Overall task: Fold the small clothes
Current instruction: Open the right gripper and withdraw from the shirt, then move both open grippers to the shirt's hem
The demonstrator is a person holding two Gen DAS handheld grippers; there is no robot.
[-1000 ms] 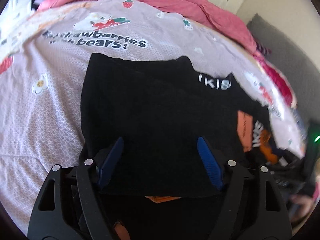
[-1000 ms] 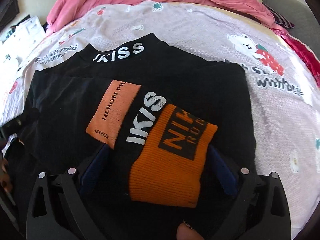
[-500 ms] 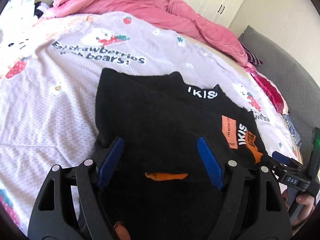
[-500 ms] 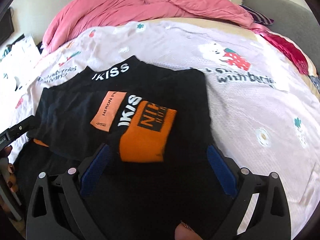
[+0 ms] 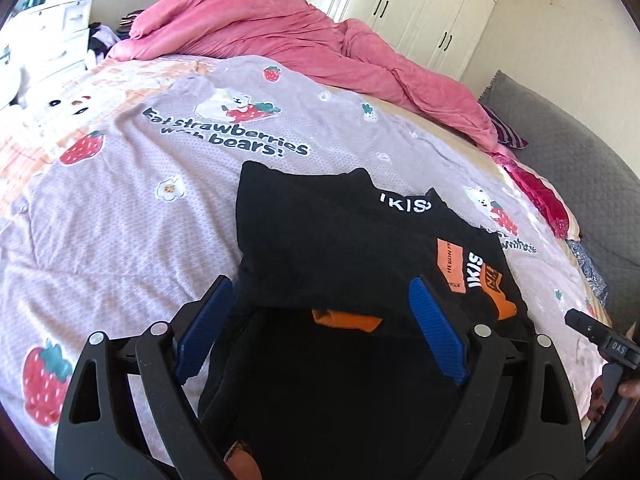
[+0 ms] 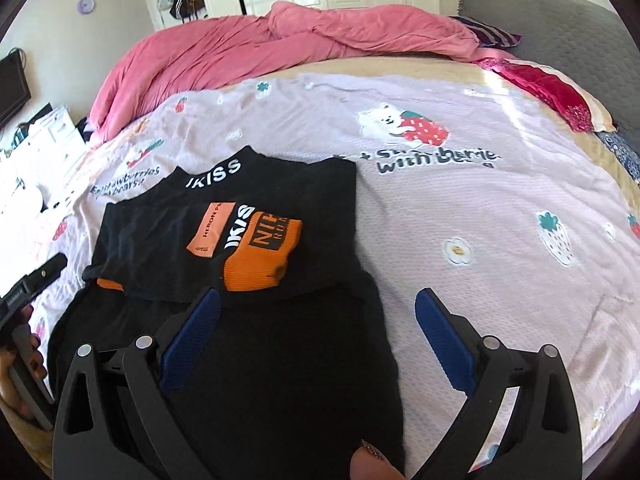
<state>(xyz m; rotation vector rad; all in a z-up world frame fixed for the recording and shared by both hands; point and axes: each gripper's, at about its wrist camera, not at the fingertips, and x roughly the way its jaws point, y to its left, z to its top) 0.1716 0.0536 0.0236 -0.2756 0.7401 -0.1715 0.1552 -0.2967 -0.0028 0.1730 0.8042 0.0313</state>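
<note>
Two grippers hang above a bed (image 5: 120, 208) spread with a lilac sheet printed with strawberries, bears and the words "Eat strawberries with bears!". On the sheet lies a folded black garment (image 5: 332, 248) (image 6: 168, 236) with white "IKISS" lettering at its collar edge and an orange "HERON" label. An orange-and-black sock (image 6: 260, 252) (image 5: 494, 286), also marked "IKISS", rests on top of the garment near its right side. A strip of orange fabric (image 5: 346, 319) (image 6: 110, 284) peeks out from under the garment's near edge. Nearer the cameras, more black cloth (image 6: 280, 368) lies flat on the bed, reaching under both grippers.

The left gripper (image 5: 320, 332) has its blue-padded jaws spread wide and opening further; black cloth lies below and between them, but the pads press on nothing. The right gripper (image 6: 316, 344) also stands wide, its left pad over the black cloth and its right pad over bare sheet, holding nothing.

In the left wrist view the right gripper's black body shows at the right edge, with a hand (image 5: 608, 396) on its handle. In the right wrist view the left gripper's body and the hand (image 6: 20, 360) that holds it show at the left edge.

Behind the sheet a pink duvet (image 5: 288, 36) (image 6: 260, 44) is bunched along the far side, with white wardrobe doors (image 5: 400, 4) beyond it and a grey cushion (image 6: 560, 20) at the right.
</note>
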